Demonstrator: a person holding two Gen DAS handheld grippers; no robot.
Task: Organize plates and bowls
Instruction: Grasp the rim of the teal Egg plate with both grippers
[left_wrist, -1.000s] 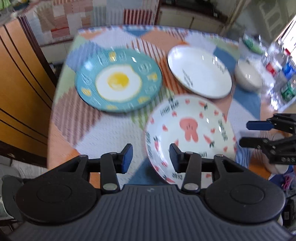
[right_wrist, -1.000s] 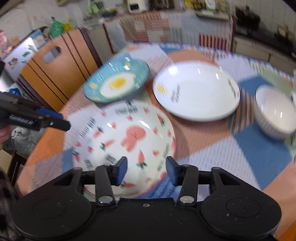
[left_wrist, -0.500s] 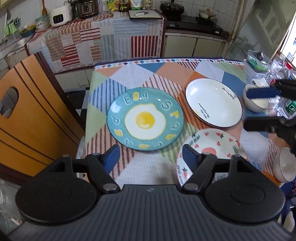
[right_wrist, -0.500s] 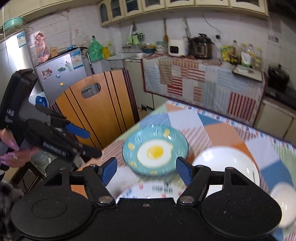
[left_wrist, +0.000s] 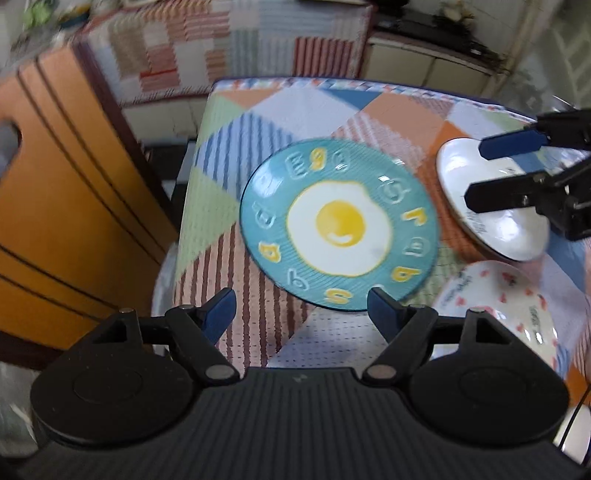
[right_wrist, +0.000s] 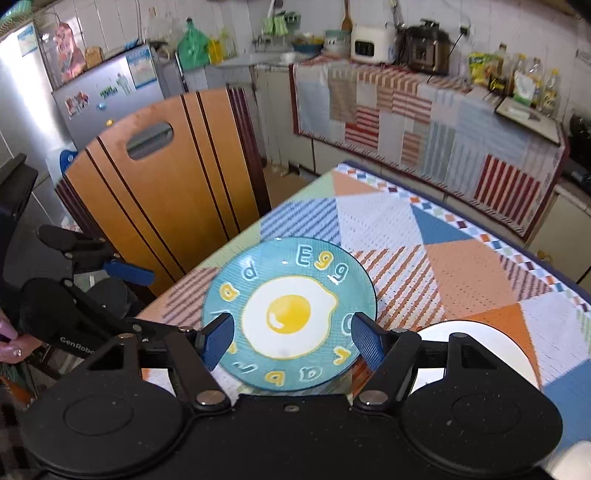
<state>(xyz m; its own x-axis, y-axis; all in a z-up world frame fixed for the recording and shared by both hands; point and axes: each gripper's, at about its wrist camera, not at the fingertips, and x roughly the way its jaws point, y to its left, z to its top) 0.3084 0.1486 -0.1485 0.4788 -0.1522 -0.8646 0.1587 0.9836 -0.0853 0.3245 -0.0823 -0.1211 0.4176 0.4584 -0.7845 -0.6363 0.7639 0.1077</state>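
A teal plate with a fried-egg picture (left_wrist: 338, 223) lies on the patchwork tablecloth; it also shows in the right wrist view (right_wrist: 290, 315). A plain white plate (left_wrist: 491, 201) lies to its right, partly seen in the right wrist view (right_wrist: 480, 347). A white plate with pink prints (left_wrist: 513, 310) lies nearer, at the right. My left gripper (left_wrist: 303, 312) is open and empty above the teal plate's near edge. My right gripper (right_wrist: 291, 339) is open and empty over the teal plate; it shows from the side in the left wrist view (left_wrist: 513, 170) above the white plate.
A wooden chair back (right_wrist: 166, 184) stands against the table's left side. The table edge (left_wrist: 184, 206) drops off at the left. A cloth-covered counter (right_wrist: 424, 122) with appliances runs behind the table. A fridge (right_wrist: 107, 92) stands at the far left.
Both grippers have opened wider and moved down toward the teal egg plate. The right gripper has swung left, so the teal plate now sits between its fingers.
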